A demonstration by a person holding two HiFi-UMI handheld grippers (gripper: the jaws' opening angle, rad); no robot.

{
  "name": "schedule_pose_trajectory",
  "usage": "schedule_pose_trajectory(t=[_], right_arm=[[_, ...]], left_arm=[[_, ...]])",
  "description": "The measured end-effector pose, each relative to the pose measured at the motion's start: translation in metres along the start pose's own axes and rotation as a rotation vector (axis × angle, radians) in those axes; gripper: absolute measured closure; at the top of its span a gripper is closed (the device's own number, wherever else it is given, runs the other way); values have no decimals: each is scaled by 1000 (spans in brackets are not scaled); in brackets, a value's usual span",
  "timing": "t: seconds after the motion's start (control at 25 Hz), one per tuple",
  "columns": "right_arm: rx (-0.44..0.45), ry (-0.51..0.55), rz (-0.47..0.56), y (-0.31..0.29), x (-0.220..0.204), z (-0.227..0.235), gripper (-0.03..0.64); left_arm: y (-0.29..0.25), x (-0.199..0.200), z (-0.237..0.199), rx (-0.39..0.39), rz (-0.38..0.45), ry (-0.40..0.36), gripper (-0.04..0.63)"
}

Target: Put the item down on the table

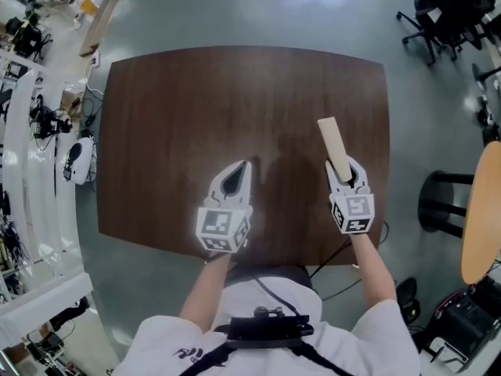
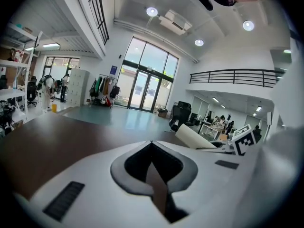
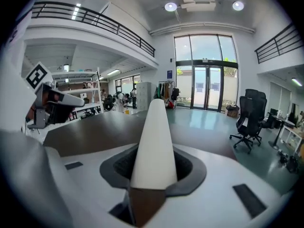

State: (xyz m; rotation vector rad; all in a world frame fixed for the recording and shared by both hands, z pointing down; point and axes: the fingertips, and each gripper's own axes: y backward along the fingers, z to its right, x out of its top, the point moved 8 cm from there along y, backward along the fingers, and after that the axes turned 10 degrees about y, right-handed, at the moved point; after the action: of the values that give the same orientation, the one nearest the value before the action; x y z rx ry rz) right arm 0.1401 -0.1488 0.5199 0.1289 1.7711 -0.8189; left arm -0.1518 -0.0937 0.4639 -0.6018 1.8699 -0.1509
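One smooth pale flat bar (image 1: 333, 139) in right gripper (image 1: 345, 175) over wood-grain table (image 1: 196, 100)

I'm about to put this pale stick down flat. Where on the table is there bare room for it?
The brown table is bare throughout: the wide far half, and the strip between the left hand-held gripper and the right hand-held gripper, which is shut on the pale stick. Only the near edge under them is crowded.
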Motion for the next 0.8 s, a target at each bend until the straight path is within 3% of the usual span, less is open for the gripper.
schedule_pose_trajectory(t=[0.2, 0.36, 0.52, 0.8], right_arm=[[-10, 71, -49, -29, -23, 50, 468], [3, 25, -61, -61, -28, 83, 468], [41, -132, -54, -96, -33, 102, 468], [85, -478, -31, -139, -42, 93, 471]], left_arm=[[-8, -5, -4, 17, -28, -17, 583], [-15, -15, -7, 32, -50, -15, 583], [-28, -23, 0, 33, -68, -22, 583], [-38, -33, 7, 36, -91, -10, 583]])
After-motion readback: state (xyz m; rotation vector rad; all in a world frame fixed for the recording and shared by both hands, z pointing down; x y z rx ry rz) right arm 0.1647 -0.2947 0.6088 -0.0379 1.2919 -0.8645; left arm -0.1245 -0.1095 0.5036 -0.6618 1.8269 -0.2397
